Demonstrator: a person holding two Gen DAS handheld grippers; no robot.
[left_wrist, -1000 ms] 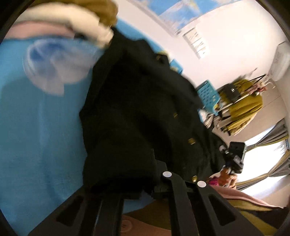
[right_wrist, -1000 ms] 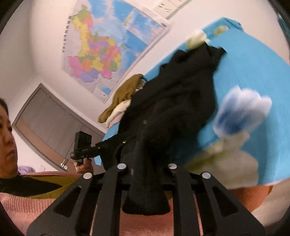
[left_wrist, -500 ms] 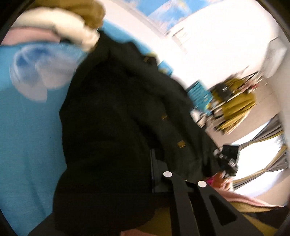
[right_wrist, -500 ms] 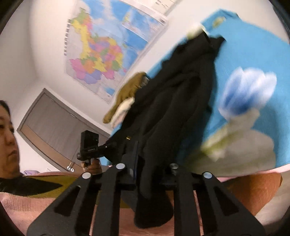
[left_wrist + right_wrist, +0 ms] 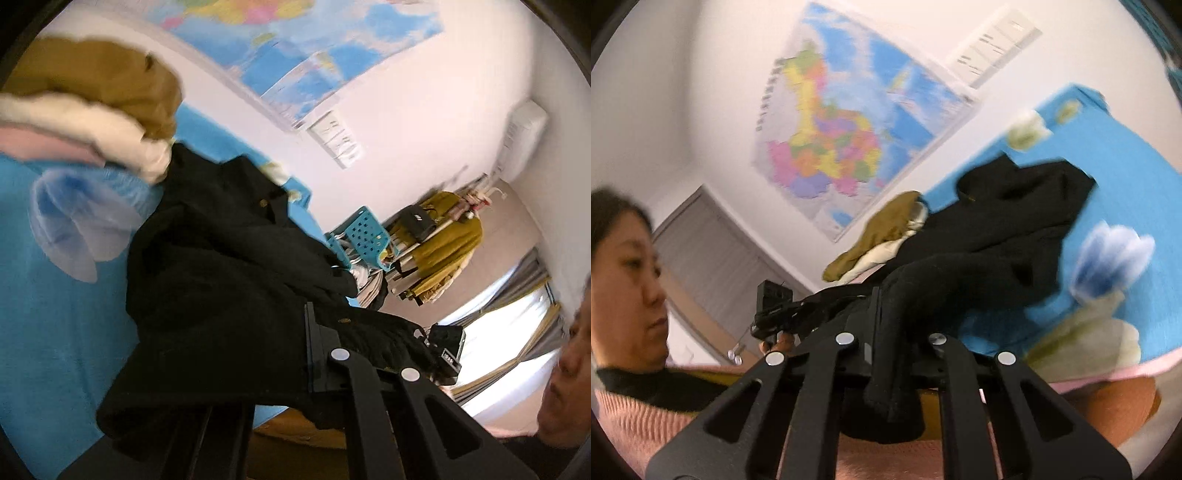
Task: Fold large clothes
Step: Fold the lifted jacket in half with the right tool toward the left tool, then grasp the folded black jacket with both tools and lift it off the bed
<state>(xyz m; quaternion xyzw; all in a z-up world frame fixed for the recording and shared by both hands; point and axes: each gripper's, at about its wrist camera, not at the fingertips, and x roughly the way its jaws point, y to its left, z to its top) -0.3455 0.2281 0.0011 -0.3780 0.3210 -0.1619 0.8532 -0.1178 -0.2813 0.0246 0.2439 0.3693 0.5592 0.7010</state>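
Coat: black, thick and heavy, with small gold buttons showing along its front, bunched into deep folds rather than spread flat. It lies on the blue cover of a bed, one end up by a pile of folded clothes in mustard, cream and pink, the other end lifted off the near edge by both grippers. Its long axis runs from the pile down toward the cameras; in the right wrist view the coat stretches from the far side of the cover to the near edge, and a dark fold hangs down past the fingers.

The left gripper is clamped on a thick wad of the coat, cloth spilling over and hiding one finger. The right gripper is also closed on the coat, a fold pinched between its fingers and drooping below them.

A pale flower print marks the cover near the coat. A map hangs on the wall behind the bed.
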